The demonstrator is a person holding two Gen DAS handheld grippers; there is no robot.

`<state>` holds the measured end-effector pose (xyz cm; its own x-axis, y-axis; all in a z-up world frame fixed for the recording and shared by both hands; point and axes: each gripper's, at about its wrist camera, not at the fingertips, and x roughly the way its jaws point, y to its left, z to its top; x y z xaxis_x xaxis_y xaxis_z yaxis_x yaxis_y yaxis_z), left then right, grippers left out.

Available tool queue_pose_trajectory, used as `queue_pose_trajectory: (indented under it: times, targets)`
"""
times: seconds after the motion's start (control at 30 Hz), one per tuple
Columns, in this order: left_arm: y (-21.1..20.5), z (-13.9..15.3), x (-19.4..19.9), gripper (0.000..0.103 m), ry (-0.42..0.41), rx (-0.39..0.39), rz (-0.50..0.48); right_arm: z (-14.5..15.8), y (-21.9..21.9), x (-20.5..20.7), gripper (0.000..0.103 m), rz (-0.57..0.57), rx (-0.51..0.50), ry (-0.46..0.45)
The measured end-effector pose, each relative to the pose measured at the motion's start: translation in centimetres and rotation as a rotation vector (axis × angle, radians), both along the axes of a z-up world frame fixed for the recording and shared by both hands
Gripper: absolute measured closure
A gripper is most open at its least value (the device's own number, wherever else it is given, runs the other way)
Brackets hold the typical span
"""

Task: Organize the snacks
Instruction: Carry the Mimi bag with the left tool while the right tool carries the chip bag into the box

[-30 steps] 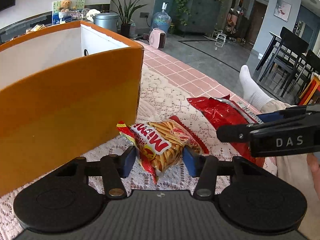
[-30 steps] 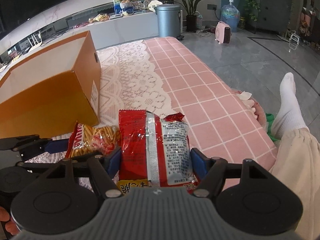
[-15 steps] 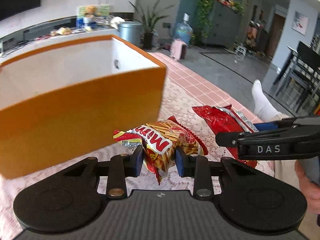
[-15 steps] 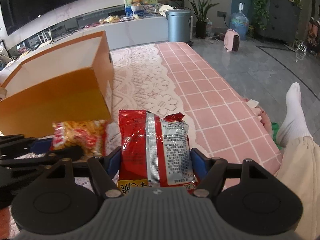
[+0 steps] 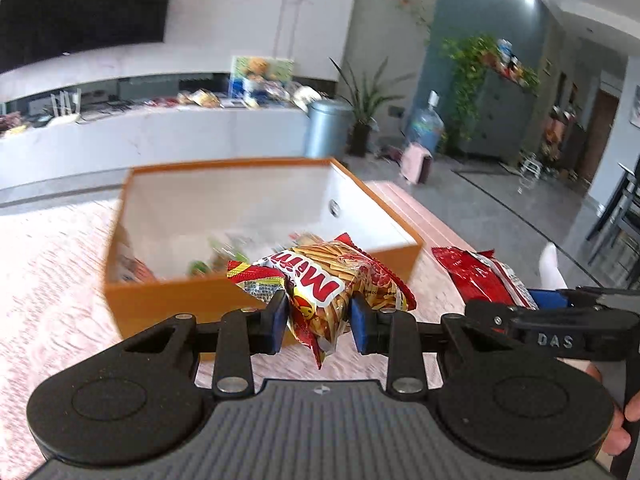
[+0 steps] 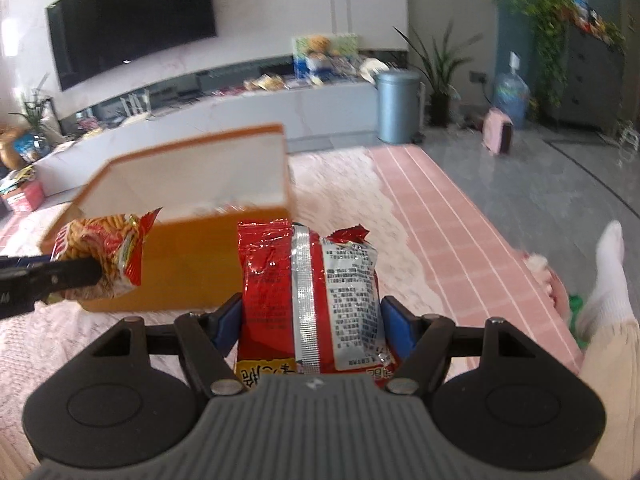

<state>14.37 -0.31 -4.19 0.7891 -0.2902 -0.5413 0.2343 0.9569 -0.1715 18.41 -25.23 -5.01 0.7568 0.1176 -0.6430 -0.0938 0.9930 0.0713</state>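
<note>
My left gripper [image 5: 319, 320] is shut on a Mimi stick-snack bag [image 5: 324, 284], held in the air just in front of the near wall of the open orange box [image 5: 180, 300]. That box has a white inside and holds several snack packets [image 5: 200, 266]. My right gripper [image 6: 310, 324] is shut on a red foil snack bag [image 6: 280, 280], seam side up, lifted off the cloth to the right of the box [image 6: 192, 264]. The red bag [image 5: 480, 276] also shows at the right of the left wrist view, and the Mimi bag [image 6: 100, 252] at the left of the right wrist view.
The box stands on a pink checked cloth with a lace overlay [image 6: 440, 216]. A person's leg in a white sock [image 6: 608, 264] lies at the right edge. Beyond are a white counter [image 5: 160, 136], a grey bin [image 6: 398, 106] and a wall TV [image 6: 132, 24].
The left gripper closed on the Mimi bag and lifted it toward the box, whose inside now shows. The right gripper rose with the red bag still held.
</note>
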Motion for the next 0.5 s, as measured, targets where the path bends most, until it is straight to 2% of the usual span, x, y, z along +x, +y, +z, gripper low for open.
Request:
queue_pose_trajectory:
  times: [0.27,0.5]
  targets:
    - [3.0,2.7,2.2,0.067,-0.032,0.020,0.081,3.7,4.7,2.0,0.033,0.107,-0.044,-0.071]
    - [3.8,3.1,5.1,0.067,-0.028,0.036,0.102,5.3,8.2,5.8,0.033,0.172,-0.075,-0.074]
